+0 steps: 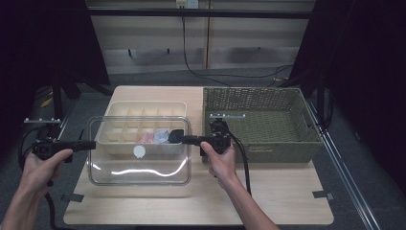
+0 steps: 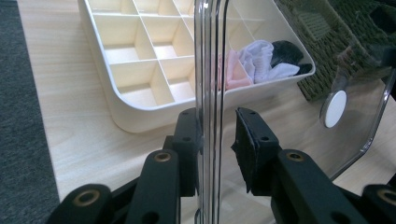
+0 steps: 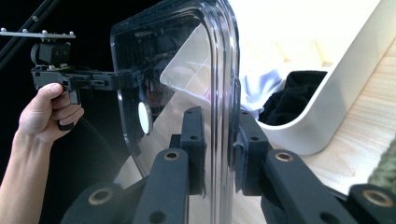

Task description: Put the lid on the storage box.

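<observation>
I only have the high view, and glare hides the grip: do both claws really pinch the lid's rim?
Observer: The right claw does; in its own view both pads press the lid rim.
Operator: And the left?
Observer: The left claw straddles the rim too; its pads seem to bear on it, though clear plastic blurs one side.
Operator: What's in the tray?
Observer: Pink cloth, white cloth and black cloth, side by side at one end of the tray.

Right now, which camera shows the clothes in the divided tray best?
The left gripper view: the clothes lie plainly in the tray's corner compartments. The high view shows them small through the clear lid; the right gripper view shows them partly hidden.
</observation>
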The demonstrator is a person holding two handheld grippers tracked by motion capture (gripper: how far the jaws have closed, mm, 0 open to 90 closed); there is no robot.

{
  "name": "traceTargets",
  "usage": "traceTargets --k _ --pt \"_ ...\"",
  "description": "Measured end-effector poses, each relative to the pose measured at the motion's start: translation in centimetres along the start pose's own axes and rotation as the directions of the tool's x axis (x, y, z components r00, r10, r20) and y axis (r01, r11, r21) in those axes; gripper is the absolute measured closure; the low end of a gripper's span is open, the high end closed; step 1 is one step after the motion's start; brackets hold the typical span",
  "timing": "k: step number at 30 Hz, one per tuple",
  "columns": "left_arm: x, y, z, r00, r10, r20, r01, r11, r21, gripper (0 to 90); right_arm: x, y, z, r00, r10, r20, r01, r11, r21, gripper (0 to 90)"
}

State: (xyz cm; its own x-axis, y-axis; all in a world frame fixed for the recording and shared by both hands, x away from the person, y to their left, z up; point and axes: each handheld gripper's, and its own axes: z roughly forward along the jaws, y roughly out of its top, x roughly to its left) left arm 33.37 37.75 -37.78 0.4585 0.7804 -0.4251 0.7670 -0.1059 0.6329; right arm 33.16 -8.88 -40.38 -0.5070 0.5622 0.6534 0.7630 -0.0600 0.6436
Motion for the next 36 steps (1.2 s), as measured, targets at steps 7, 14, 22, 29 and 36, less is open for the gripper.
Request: traceTargets --k 7,14,22,29,36 --pt "0.2 0.7 0.1 0.9999 -0.014 -0.002 0.014 0.9999 -0.007 70.8 0.1 0.9 0.3 0.9999 -0.006 0.010 0.006 1.000 -0.001 76.1" --pt "0.4 1.9 0.0 0.9998 -0.021 -0.005 0.021 0.9997 -0.014 70.7 0.2 2.1 0.5 0.9998 -0.005 0.018 0.006 1.000 -0.010 76.0" --pt "0.8 3.1 0.3 0.9996 -0.025 -0.016 0.025 0.9996 -0.017 70.7 0.0 3.3 1.0 0.9997 -0.001 0.025 0.001 1.000 -0.013 75.9" --pt "1.1 4.0 0.6 0.9994 -0.031 -0.018 0.031 0.9993 -0.022 70.9 -0.4 4.3 1.3 0.9993 0.000 0.037 0.001 1.000 -0.021 75.4" --pt "1.1 5.1 1.1 0.9987 -0.017 -0.048 0.016 0.9998 -0.014 70.7 -0.9 5.4 1.9 0.9983 0.002 0.058 -0.002 1.000 -0.011 74.3"
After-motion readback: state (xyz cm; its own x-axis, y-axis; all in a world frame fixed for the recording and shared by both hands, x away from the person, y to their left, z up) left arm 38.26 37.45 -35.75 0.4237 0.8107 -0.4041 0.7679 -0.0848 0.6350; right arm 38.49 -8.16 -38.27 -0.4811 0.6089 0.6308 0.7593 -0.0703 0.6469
